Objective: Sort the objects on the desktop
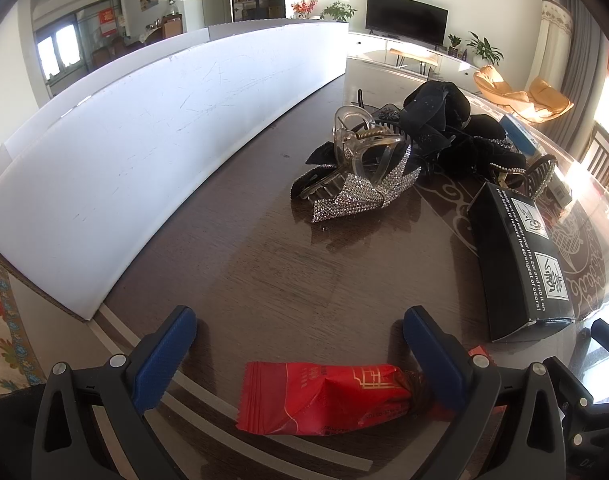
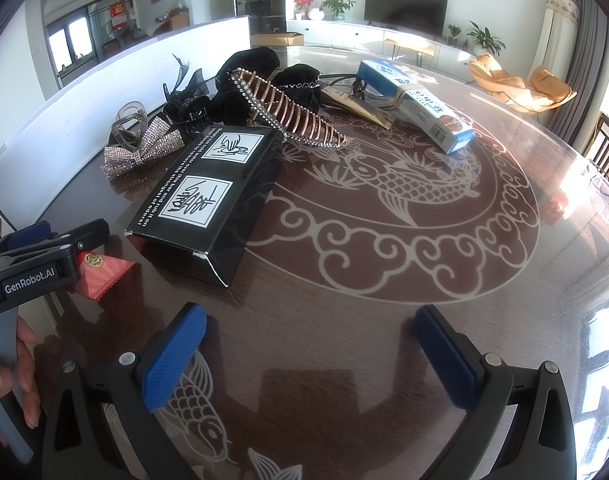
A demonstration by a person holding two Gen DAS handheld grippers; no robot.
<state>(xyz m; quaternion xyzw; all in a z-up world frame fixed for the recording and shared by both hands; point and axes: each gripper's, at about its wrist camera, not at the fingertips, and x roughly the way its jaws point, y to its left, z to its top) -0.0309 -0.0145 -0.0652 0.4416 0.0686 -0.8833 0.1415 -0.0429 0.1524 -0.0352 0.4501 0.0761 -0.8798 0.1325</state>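
Note:
My left gripper [image 1: 300,340] is open, its blue pads either side of a red snack packet [image 1: 324,398] lying on the dark table; the packet touches the right pad. The left gripper also shows at the left of the right wrist view [image 2: 60,240], over the red packet [image 2: 104,276]. My right gripper [image 2: 308,344] is open and empty above bare table. A black box [image 2: 208,196] lies ahead of it, also in the left wrist view [image 1: 520,256]. A rhinestone bow clip [image 1: 356,188] and black hair accessories [image 1: 444,120] lie beyond.
A white board [image 1: 144,140] stands along the table's left side. A blue-and-white box [image 2: 416,100] and a gold comb hair clip [image 2: 292,112] lie at the far side of the round glass-topped table [image 2: 424,240]. A hand [image 2: 20,376] shows at the left.

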